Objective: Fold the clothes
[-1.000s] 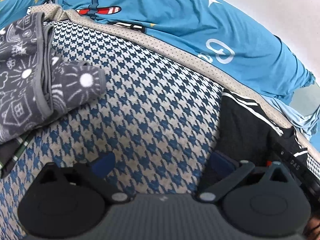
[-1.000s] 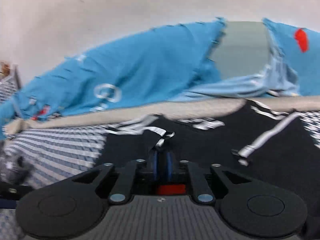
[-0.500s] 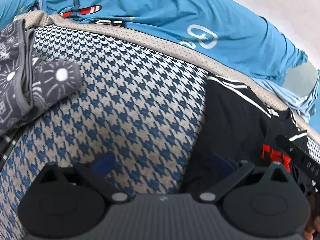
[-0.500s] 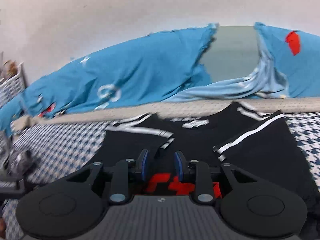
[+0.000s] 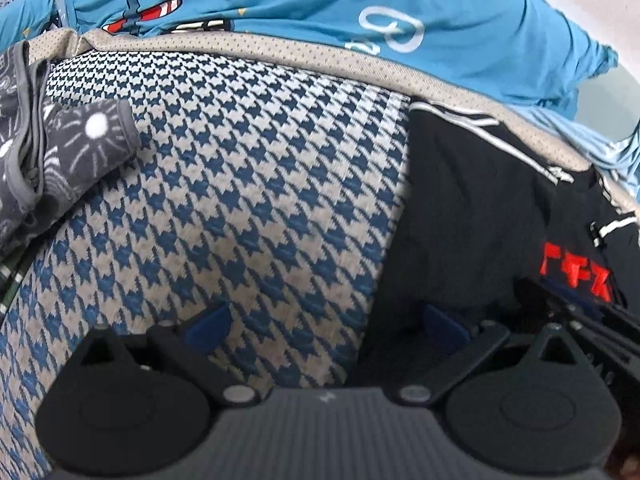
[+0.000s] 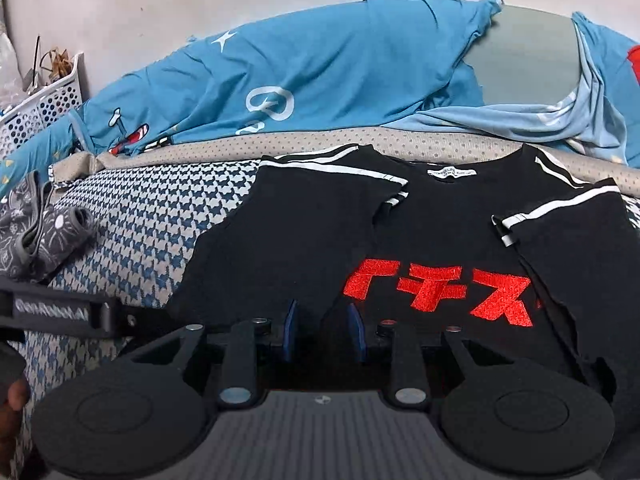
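A bright blue printed sheet (image 6: 320, 76) is bunched along the far edge of the blue-and-cream houndstooth bed cover (image 5: 240, 184), and a folded grey patterned garment (image 5: 60, 152) lies at the left, well apart from the black T-shirt with white stripes and red lettering (image 6: 440, 240). That shirt lies flat on the cover (both sleeves folded inward over the chest). The left gripper (image 5: 324, 322) is spread wide at the shirt's left edge; the right gripper (image 6: 323, 330) is parted, holding nothing.
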A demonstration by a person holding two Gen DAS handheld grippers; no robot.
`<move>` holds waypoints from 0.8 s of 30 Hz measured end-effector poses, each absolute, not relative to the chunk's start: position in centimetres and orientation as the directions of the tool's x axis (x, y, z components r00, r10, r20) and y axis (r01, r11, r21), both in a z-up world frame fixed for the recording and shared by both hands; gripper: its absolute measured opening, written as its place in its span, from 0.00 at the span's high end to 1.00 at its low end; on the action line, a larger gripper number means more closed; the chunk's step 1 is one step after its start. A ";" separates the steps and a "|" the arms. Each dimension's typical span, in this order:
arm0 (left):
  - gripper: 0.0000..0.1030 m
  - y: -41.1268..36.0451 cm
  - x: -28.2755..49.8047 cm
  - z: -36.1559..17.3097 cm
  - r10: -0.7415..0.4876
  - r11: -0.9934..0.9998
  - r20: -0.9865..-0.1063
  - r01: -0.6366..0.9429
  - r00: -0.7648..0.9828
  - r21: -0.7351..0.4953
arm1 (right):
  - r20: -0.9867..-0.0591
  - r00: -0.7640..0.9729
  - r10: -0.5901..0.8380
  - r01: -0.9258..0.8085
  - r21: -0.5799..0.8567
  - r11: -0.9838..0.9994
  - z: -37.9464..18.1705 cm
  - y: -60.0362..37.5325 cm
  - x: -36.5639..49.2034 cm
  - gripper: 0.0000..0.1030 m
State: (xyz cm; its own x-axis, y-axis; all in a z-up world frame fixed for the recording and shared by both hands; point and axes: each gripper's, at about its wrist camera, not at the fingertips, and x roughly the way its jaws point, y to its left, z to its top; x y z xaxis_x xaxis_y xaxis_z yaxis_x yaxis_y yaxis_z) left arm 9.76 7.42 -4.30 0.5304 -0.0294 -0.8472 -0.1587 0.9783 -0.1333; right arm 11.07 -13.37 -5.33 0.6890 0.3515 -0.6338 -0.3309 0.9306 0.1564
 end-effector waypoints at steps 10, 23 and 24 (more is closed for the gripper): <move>0.00 5.7 9.3 -5.2 0.047 0.995 -0.840 -0.096 0.541 -0.005 | -0.651 0.681 0.336 -0.315 0.153 0.937 -4.7 -14.3 10.7 0.72; 0.00 6.0 8.8 -3.8 0.026 0.991 -0.825 -0.121 0.565 -0.052 | -0.634 0.712 0.303 -0.242 0.184 0.953 -1.9 -20.4 8.6 0.71; 0.00 5.9 8.7 -3.6 0.024 0.992 -0.822 -0.117 0.569 -0.051 | -0.632 0.715 0.298 -0.233 0.187 0.954 -1.7 -21.2 8.4 0.71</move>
